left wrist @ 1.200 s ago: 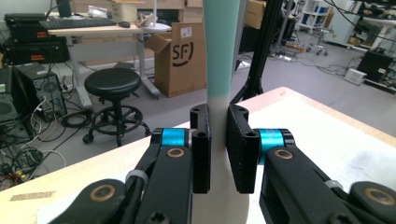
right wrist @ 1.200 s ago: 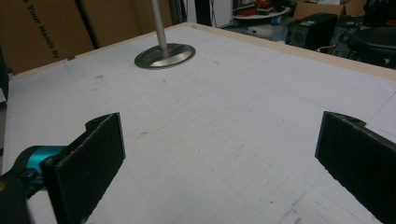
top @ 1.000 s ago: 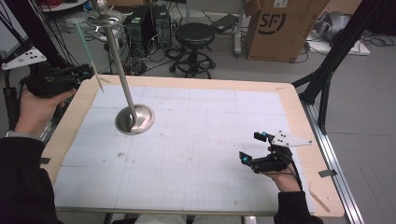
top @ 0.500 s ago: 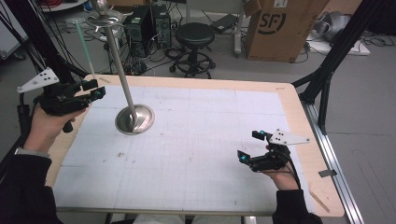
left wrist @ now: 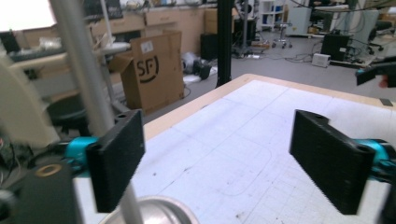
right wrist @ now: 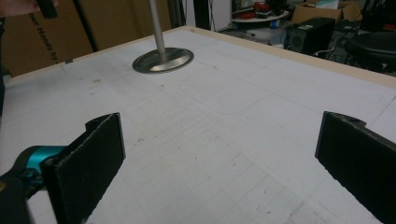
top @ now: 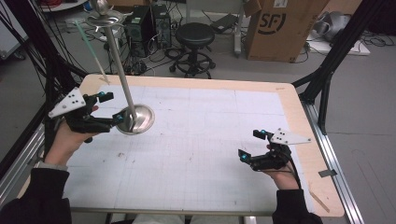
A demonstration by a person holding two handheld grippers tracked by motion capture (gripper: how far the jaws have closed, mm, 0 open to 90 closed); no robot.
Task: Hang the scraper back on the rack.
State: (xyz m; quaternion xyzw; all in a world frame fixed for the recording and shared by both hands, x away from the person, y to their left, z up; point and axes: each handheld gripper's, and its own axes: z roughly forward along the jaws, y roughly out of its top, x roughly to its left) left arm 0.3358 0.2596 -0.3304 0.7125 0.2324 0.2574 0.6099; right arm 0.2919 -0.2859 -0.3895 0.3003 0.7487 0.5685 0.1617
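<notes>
A metal stand rests on the white table mat (top: 205, 140): a round steel base (top: 142, 122) and a tall thin pole (top: 119, 65) topped by a small dish (top: 103, 19). My left gripper (top: 112, 107) is open, its fingertips just left of the base and close to the pole's foot. In the left gripper view the pole (left wrist: 81, 70) runs behind the left-hand jaw and the base (left wrist: 156, 212) lies below; nothing sits between the jaws of the left gripper (left wrist: 219, 163). My right gripper (top: 251, 144) is open and empty near the front right. The right gripper view looks past the right gripper (right wrist: 219, 158) to the base (right wrist: 163, 60) far across the mat.
A wooden rim (top: 299, 112) borders the table. A thin pale-green rod (top: 91, 51) leans at the far left corner. Behind the table stand a black stool (top: 194, 35), a computer tower (top: 140, 23) and a cardboard box (top: 275, 28). Black frame posts (top: 336, 60) rise at the right.
My left gripper has moved from the table's left edge rightward and nearer, up to the stand's base. The right gripper and the stand have hardly moved.
</notes>
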